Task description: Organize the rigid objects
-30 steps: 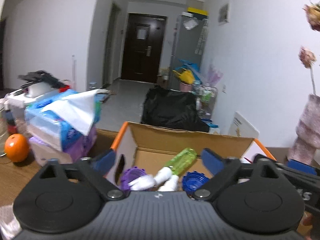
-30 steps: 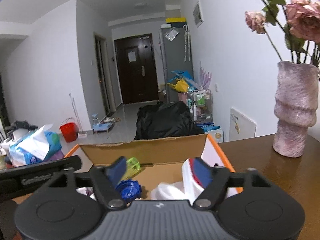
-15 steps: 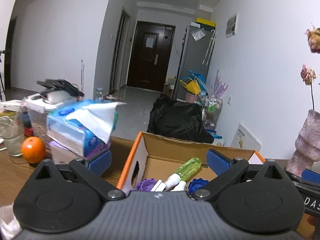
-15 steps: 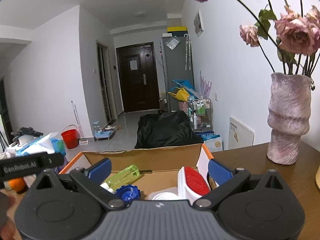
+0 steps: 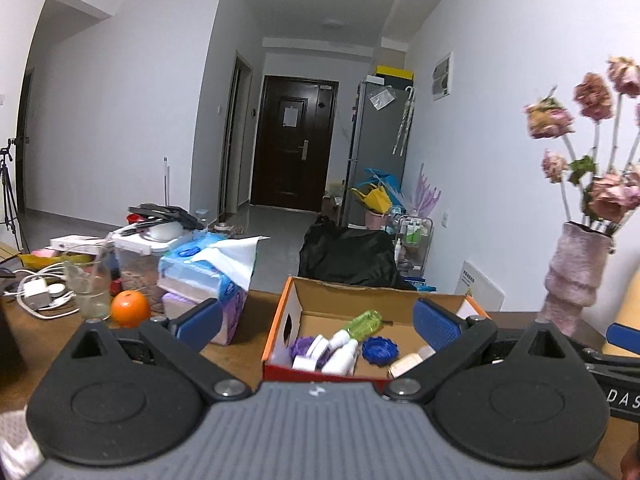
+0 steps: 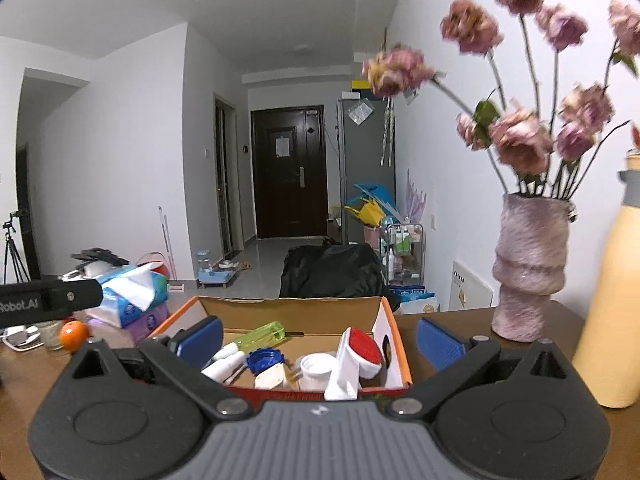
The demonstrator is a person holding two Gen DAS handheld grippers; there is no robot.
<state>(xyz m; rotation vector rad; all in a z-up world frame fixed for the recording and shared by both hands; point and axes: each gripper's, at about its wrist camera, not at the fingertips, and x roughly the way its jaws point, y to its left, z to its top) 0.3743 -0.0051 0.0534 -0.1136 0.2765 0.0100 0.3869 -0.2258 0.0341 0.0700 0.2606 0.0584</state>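
Nearest to me, both pairs of fingers stand spread wide and carry nothing: left gripper [image 5: 318, 326] and right gripper [image 6: 319, 338] each hover over the near edge of the cardboard box [image 6: 394, 344], blue pads apart, none touching anything I can see.

Box sits on the tabletop [image 5: 236, 354], open at the top. Contents, left to right: purple cap [image 5: 301, 347], white spray bottles [image 5: 344, 350], green bottle [image 6: 260, 335] lying flat toward the back, blue cap [image 6: 265, 360], white jar [image 6: 317, 369], and a red-and-white brush [image 6: 354, 360] leaning on the right wall. So the rigid things are in the box.

Risks, my judgement:
- Brush is propped, not lying. A nudge to the box wall or a careless reach could tip it out or onto the jar.
- Items are packed close. With fingers this wide, going for one piece could catch its neighbour or jam a pad on the box rim.
- Box is light card; a sideways pull could slide it.

Right of box: yellow bottle [image 6: 610, 320] just beside my right gripper, pink vase [image 6: 530, 272] with dried flowers [image 6: 520, 140] behind it. Tall and top-heavy; a swing to the right could knock either over.

Left, further off: tissue packs [image 5: 208, 276], orange [image 5: 130, 308], glass [image 5: 93, 292], charger cables [image 5: 38, 292]. Glass is the breakable one there.
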